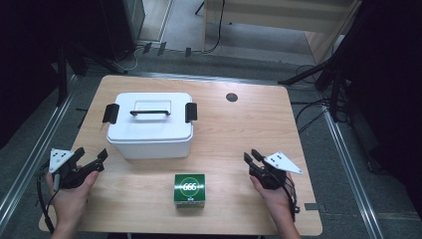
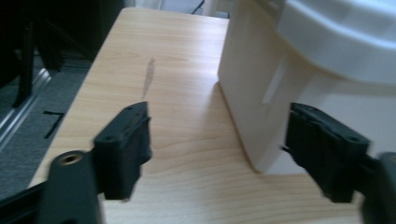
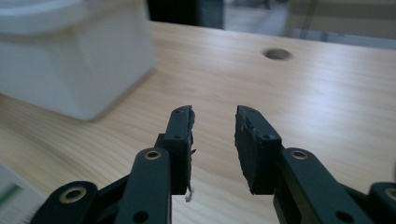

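2 things sit on the tabletop [image 1: 239, 129]: 1 white bin [image 1: 149, 124] with a lid, 1 black handle on top and 2 black latches at its ends, and 1 small green box [image 1: 189, 189] marked 666. The bin stands left of centre toward the far side; the green box lies near the front edge, about midway between the 2 hands and well apart from the bin. 1 round hole [image 1: 232, 97] shows in the tabletop at the far right of the bin.

2 tools are held low over the tabletop, 1 in each hand. The left tool [image 1: 90, 157] hangs at the near left, just beside the bin's near left corner. Its jaws stand wide apart and grip nothing; in the left gripper view the bin's corner [image 2: 261, 93] rises just beyond them, the right jaw in front of its wall, though contact cannot be told.

The right tool [image 1: 250, 157] hovers at the near right, right of the green box and apart from it. Its jaws are parted by a narrow gap, with bare wood between them, touching nothing.
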Demonstrator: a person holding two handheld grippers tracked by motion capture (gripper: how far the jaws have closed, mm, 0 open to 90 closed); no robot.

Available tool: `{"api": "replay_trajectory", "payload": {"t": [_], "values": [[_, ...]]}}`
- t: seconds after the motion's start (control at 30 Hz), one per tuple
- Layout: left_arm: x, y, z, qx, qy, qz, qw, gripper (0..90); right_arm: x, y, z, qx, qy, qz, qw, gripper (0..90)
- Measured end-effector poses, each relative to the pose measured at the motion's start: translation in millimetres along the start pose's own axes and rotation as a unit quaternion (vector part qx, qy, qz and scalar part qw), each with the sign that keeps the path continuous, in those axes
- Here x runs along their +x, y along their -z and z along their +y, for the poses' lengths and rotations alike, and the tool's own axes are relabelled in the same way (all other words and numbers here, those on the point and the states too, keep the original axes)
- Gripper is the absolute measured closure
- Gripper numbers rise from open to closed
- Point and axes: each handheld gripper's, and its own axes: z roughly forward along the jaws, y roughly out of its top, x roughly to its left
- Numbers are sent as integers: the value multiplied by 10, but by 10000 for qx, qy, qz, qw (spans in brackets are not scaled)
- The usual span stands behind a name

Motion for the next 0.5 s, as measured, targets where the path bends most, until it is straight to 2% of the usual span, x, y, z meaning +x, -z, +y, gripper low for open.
{"api": "replay_trajectory", "payload": {"t": [0.03,0.07,0.1,0.13,0.17,0.2,0.23,0.27,0.3,0.37,0.43,0.47,0.5], "values": [[-6,-10,16,-15,33,-111,9999,359,92,-103,81,-60,-53,278,9996,680],[-14,-27,36,12,84,-165,9998,359,92,-103,81,-60,-53,278,9996,680],[-26,-44,54,39,151,-212,9997,426,186,-206,158,-49,125,220,9997,668],[-39,-59,74,69,183,-278,9994,426,186,-206,158,-49,125,220,9997,668],[-54,-77,93,104,173,-318,9993,464,224,-250,189,-44,118,255,9996,668],[-70,-96,112,120,167,-385,9990,502,280,-334,227,-117,48,396,9991,690],[-111,-118,151,187,84,-339,9992,524,295,-380,238,-160,23,483,9987,690],[-111,-118,151,187,84,-339,9992,562,295,-380,238,-160,23,483,9987,690],[-126,-135,174,202,61,-274,9994,562,305,-429,251,-184,5,592,9981,693],[-126,-162,202,234,104,-254,9993,634,329,-518,292,-95,41,624,9980,710],[-119,-196,220,261,140,-265,9992,696,348,-592,336,20,-66,715,9974,805],[-119,-214,228,287,119,-257,9992,734,367,-616,357,101,-146,671,9976,866],[-122,-244,241,311,81,-248,9992,791,399,-687,398,236,-166,910,9954,900]]}}
